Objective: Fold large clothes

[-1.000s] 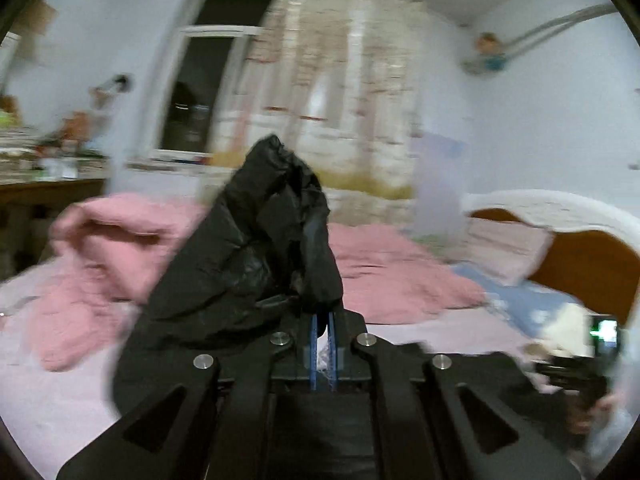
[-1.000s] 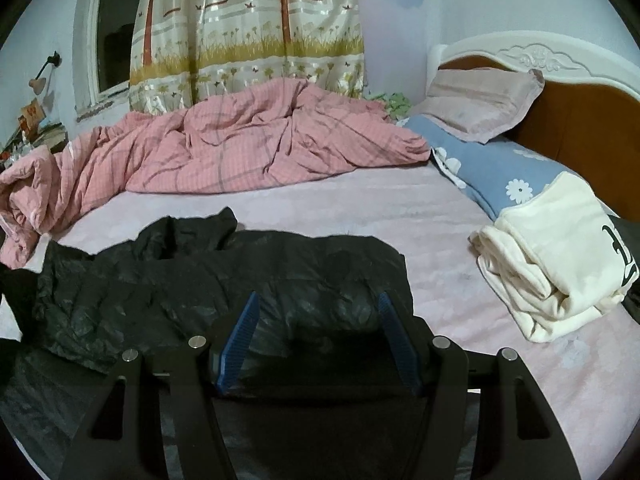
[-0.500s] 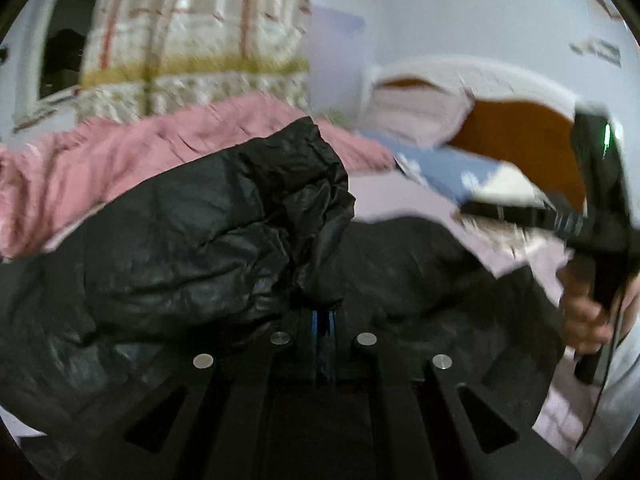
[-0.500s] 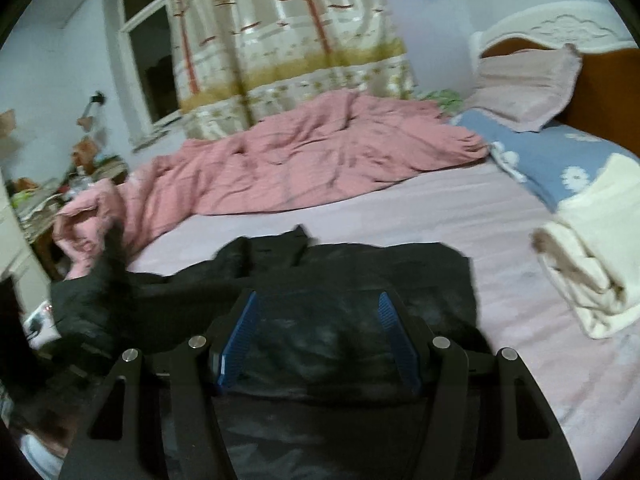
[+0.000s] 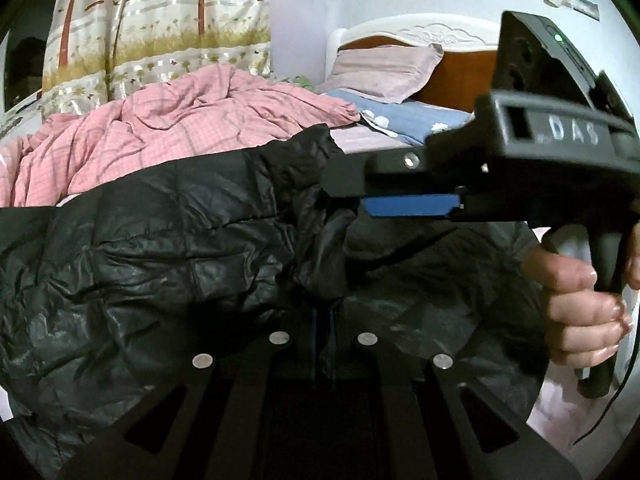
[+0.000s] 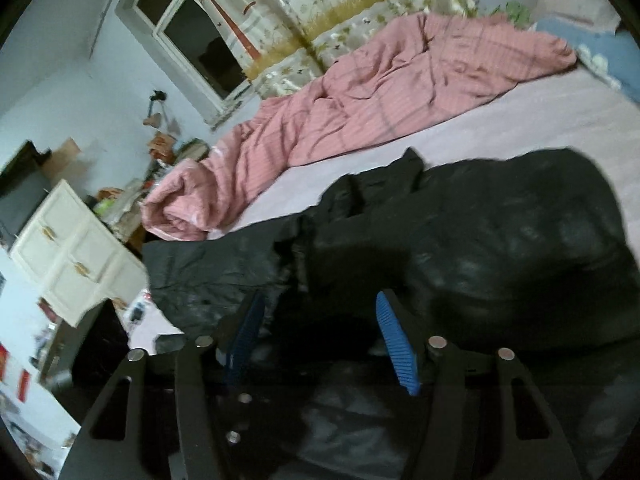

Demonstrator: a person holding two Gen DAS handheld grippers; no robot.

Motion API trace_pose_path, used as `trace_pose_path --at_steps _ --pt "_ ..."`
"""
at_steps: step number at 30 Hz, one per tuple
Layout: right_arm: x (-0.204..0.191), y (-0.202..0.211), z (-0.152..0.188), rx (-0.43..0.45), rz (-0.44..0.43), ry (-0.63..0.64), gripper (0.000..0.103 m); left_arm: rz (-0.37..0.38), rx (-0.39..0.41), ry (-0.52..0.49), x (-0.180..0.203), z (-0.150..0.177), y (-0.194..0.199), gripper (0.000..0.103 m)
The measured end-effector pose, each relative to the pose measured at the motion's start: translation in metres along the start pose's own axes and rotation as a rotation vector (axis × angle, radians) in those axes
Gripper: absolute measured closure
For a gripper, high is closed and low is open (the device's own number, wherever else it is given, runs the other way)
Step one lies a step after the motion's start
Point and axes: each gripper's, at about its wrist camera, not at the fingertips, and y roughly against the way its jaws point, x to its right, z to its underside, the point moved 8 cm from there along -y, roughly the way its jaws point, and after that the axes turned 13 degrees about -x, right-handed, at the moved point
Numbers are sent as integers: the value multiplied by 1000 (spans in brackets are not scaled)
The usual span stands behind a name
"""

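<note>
Black puffer jacket [image 5: 168, 264] lies spread over the near half of the bed's pale pink sheet [image 6: 520, 120], with part of it raised off the mattress. In the left wrist view the left gripper [image 5: 323, 318] sits at six o'clock with its blue pads pressed together on a bunched fold of the jacket, which rises from the pinch toward twelve o'clock and drapes away to nine o'clock. At three o'clock in that view the right gripper [image 5: 408, 205] reaches in sideways, one blue pad showing along its underside, and a hand [image 5: 580, 300] wraps its handle just below. In the right wrist view the right gripper [image 6: 320, 340] hovers over the dark fabric at six o'clock. Its jaws have just been closing, yet they stand moderately wide, and the blue pads [image 6: 396, 344] grip nothing; the jacket lies beneath and beyond them, and whether they touch it I cannot tell. A crumpled pink quilt [image 6: 380, 92] runs from twelve o'clock toward nine o'clock behind the jacket. A white cabinet [image 6: 68, 248] stands at nine o'clock beside the bed, and a patterned curtain [image 5: 160, 20] hangs at eleven o'clock in the left wrist view.
</note>
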Motion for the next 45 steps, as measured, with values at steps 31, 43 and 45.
trace_pose_path --at_steps 31,43,45 --pt "115 67 -49 155 818 1 93 -373 -214 478 -235 40 19 59" --pt "113 80 -30 112 671 -67 45 -459 -224 494 -242 52 17 58" --pt "114 66 -20 3 653 -58 45 -427 -187 486 -239 48 27 51"
